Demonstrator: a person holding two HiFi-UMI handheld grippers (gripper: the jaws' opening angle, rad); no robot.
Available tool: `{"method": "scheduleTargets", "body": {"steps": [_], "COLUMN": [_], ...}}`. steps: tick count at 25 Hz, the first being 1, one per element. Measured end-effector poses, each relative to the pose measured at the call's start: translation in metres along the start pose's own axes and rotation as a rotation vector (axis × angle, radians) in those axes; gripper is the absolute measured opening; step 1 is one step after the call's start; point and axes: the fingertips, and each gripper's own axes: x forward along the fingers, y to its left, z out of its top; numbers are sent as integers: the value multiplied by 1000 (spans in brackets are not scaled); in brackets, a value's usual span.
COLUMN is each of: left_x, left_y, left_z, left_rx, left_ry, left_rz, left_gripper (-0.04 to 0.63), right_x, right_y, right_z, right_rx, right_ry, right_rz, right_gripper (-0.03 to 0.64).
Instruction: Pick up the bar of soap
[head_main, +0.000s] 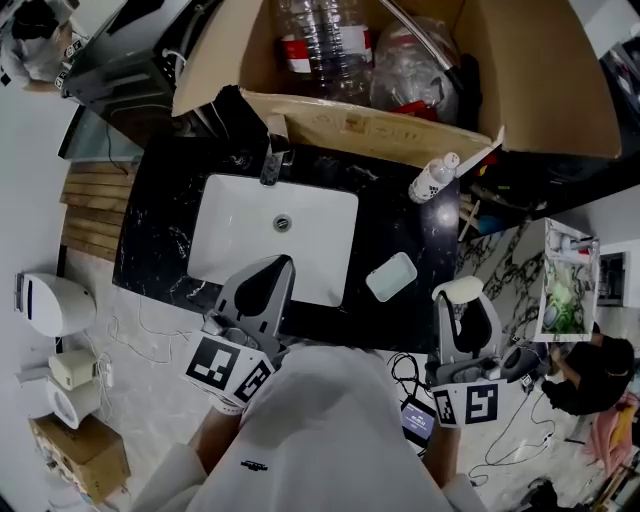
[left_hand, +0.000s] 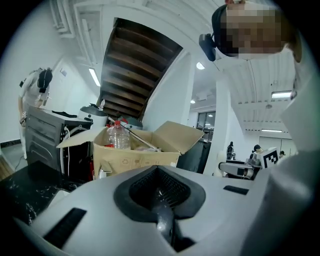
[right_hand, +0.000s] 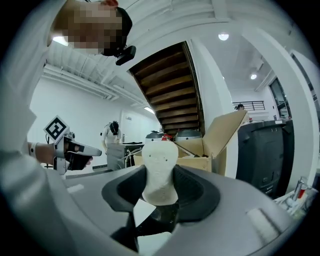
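Observation:
The bar of soap (head_main: 461, 290) is cream and oval, and it stands upright between the jaws of my right gripper (head_main: 466, 308), which is shut on it off the counter's front right corner. The right gripper view shows the soap (right_hand: 160, 170) sticking up out of that gripper (right_hand: 160, 197). My left gripper (head_main: 276, 268) is shut with nothing in it, its tip over the front rim of the white sink (head_main: 230, 215). In the left gripper view its jaws (left_hand: 160, 187) meet with no gap. A pale empty soap dish (head_main: 391, 276) lies on the black counter (head_main: 400, 225) between the two grippers.
A faucet (head_main: 275, 152) stands behind the sink, and a small white bottle (head_main: 432, 180) sits at the counter's back right. An open cardboard box (head_main: 400, 60) with plastic bottles is behind the counter. A white appliance (head_main: 50, 303) and cables lie on the floor at the left.

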Motion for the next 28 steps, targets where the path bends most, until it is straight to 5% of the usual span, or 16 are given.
{"method": "scheduleTargets", "body": {"steps": [9,28], "left_x": [-1,20], "left_y": [4,-12], "left_z": [8,1], "left_rx": [17,5], "left_ry": [6,13], "left_rz": [-23,-94], "left_gripper": [6,6], "right_x": [-9,7], "right_y": [1,11], "right_z": [0,7], "right_rx": [-19,-78], "right_ry": [-4,0], "right_rz": [-46,5], "right_gripper": [184,184]}}
